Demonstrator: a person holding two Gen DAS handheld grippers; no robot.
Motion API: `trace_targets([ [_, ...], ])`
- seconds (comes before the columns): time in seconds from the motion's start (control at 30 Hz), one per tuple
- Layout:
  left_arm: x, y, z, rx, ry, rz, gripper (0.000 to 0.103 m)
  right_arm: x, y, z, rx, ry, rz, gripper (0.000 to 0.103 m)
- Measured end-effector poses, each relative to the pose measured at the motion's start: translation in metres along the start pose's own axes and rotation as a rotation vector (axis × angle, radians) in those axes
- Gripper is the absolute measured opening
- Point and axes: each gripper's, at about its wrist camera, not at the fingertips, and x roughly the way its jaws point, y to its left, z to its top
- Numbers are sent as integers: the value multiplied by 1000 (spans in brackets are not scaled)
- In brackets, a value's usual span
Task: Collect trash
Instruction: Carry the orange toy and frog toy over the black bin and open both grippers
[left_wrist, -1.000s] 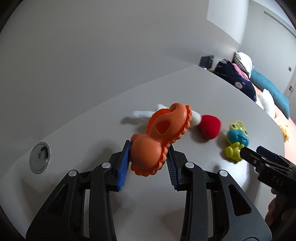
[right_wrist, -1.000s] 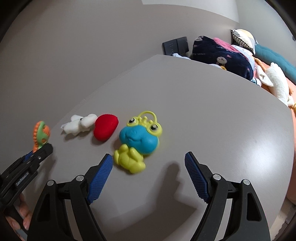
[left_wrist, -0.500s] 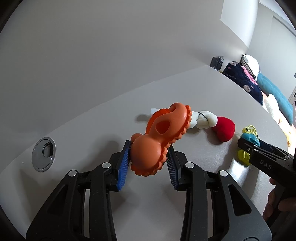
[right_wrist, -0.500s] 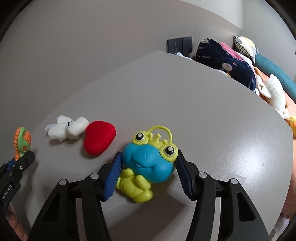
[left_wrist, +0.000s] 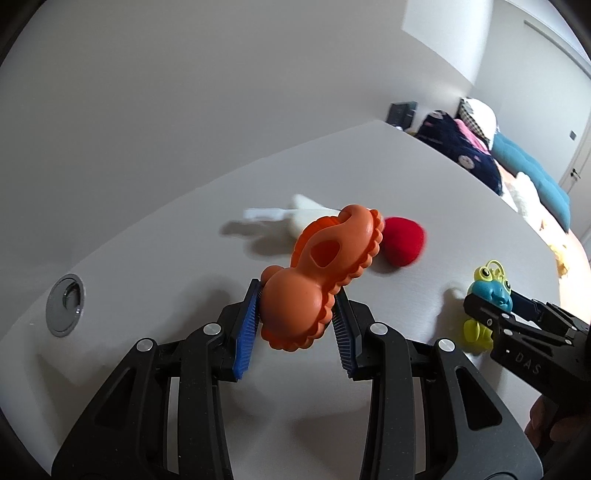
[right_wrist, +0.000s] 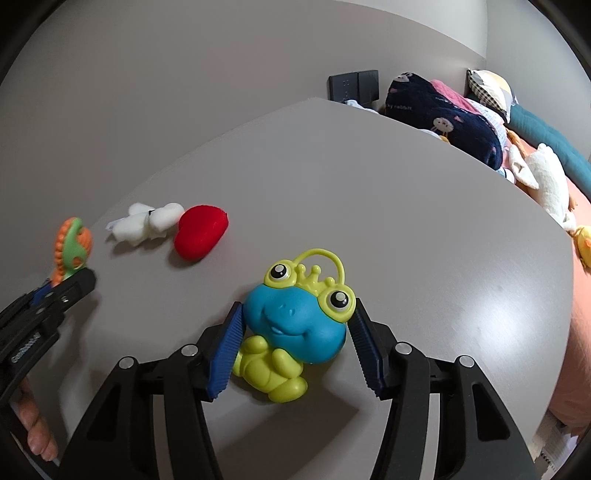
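Now I lift straight: my right gripper (right_wrist: 295, 341) has just closed on the frog toy (right_wrist: 295, 325), my left gripper (left_wrist: 295, 332) clamps the orange teether (left_wrist: 317, 277).

**A:** Anyone else noticing how hard the fisheye is bending things? The far edge of the bench (left_wrist: 424, 155) is curving like a bowl and the corners are going black in both views.

**B:** Yep. Left view is looking brighter, with flat even light. The white plush (left_wrist: 295, 216) and the red plush (left_wrist: 402, 242) are smearing with motion blur, while the orange toy (left_wrist: 317, 280) is staying crisp.

**A:** Right view is running dimmer and warmer, everything sharp. A soft sheen is glaring off the bench at right, and the frog toy (right_wrist: 295, 321) is throwing only a faint shadow.

**B:** Shadows are falling soft everywhere, toward the left.
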Motion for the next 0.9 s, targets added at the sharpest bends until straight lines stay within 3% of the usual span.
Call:
trace_targets([
  [0.3, -22, -33, -11, 46, -11, -41, 37, -44, -21, -18, 43, -34, 34, 58],
  [0.9, -65, -110, -47, 157, -17, -140, 37, -131, -63, -72, 99, -117, -13, 58],
])
